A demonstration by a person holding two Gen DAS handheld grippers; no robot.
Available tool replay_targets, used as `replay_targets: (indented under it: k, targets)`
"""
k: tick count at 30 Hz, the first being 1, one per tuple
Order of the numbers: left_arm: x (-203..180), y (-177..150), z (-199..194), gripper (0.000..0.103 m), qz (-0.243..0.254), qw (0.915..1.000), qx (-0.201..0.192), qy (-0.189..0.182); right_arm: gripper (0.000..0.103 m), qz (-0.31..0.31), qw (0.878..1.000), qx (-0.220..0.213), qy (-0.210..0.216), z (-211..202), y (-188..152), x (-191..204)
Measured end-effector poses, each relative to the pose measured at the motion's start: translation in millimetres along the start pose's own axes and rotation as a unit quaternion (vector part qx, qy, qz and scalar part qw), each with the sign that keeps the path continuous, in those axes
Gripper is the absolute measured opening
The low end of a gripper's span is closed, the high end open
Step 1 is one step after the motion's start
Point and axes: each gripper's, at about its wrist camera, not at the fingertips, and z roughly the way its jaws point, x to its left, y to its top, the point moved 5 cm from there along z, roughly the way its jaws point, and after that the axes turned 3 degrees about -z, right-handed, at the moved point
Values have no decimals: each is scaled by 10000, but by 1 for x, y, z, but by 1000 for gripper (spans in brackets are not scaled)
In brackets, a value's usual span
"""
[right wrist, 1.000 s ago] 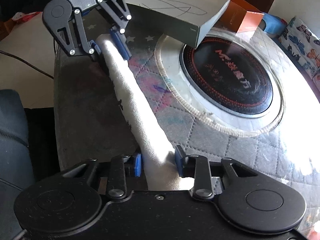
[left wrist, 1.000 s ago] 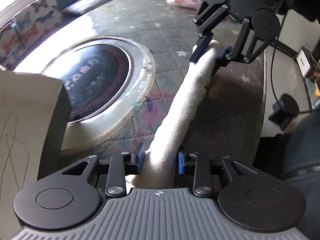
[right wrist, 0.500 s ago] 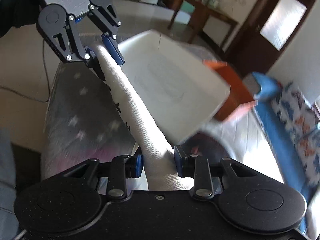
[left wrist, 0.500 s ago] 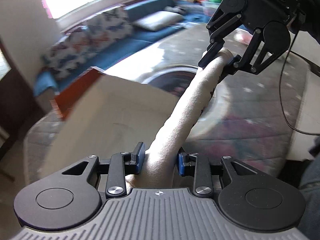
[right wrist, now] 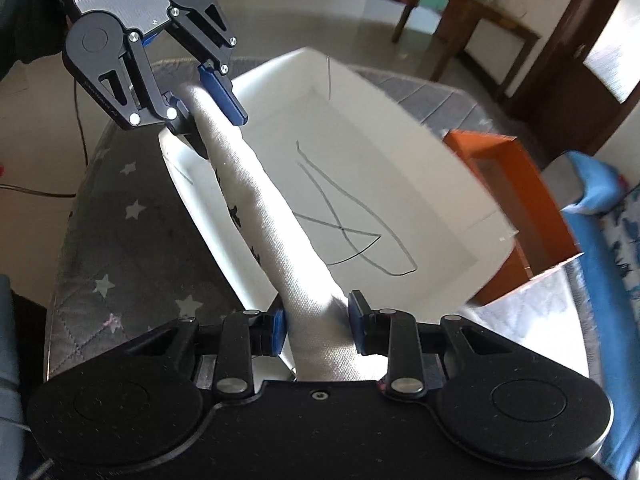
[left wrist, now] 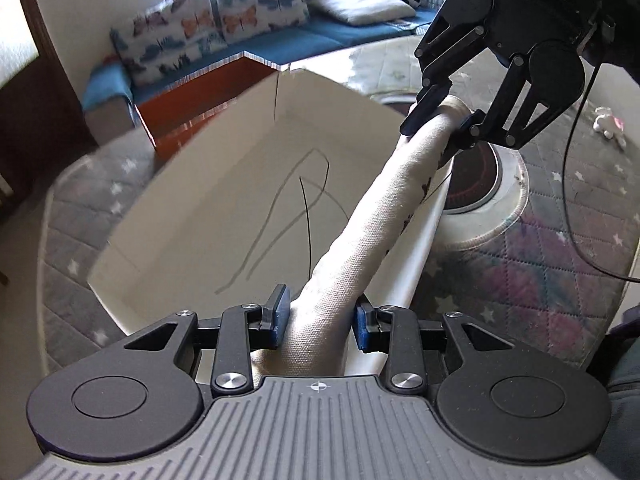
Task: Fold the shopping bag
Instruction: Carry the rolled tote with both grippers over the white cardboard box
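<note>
The shopping bag [left wrist: 384, 208] is cream canvas, folded into a long thick roll with a dark print along one edge. It hangs stretched in the air between both grippers, above a white open box [left wrist: 224, 200] with pen scribbles on its floor. My left gripper [left wrist: 320, 314] is shut on one end of the roll. My right gripper [left wrist: 434, 130] grips the far end. In the right wrist view the right gripper [right wrist: 316, 328] clamps its end of the bag [right wrist: 264, 200], the left gripper [right wrist: 200, 100] holds the other, and the white box [right wrist: 400, 168] lies below.
The box stands on a grey quilted star-pattern table cover [left wrist: 560, 280]. A round dark glass inset [left wrist: 472, 184] sits beside it. An orange box [right wrist: 508, 184] lies just behind the white one. A blue sofa with butterfly cushions [left wrist: 224, 28] stands beyond.
Both grippers have carried the stretched bag sideways and upward, from over the quilted cover and round inset to above the white box. Both grips are unchanged.
</note>
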Motion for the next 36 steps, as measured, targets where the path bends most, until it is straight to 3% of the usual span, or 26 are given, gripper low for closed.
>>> replay_targets:
  k: [3, 15, 24, 36]
  targets:
    - [5, -2, 7, 33, -58, 9998, 156, -128, 34, 101, 9993, 177, 311, 13, -1, -6]
    - [13, 1, 42, 33, -134, 9960, 707, -528, 34, 83, 9954, 529, 791, 29, -4, -12]
    - [15, -1, 46, 31, -11, 9949, 786, -630, 35, 78, 9933, 540, 1024, 49, 2, -27]
    - [7, -2, 43, 28, 326, 9956, 799, -370, 37, 53, 9927, 529, 1079, 60, -1, -20]
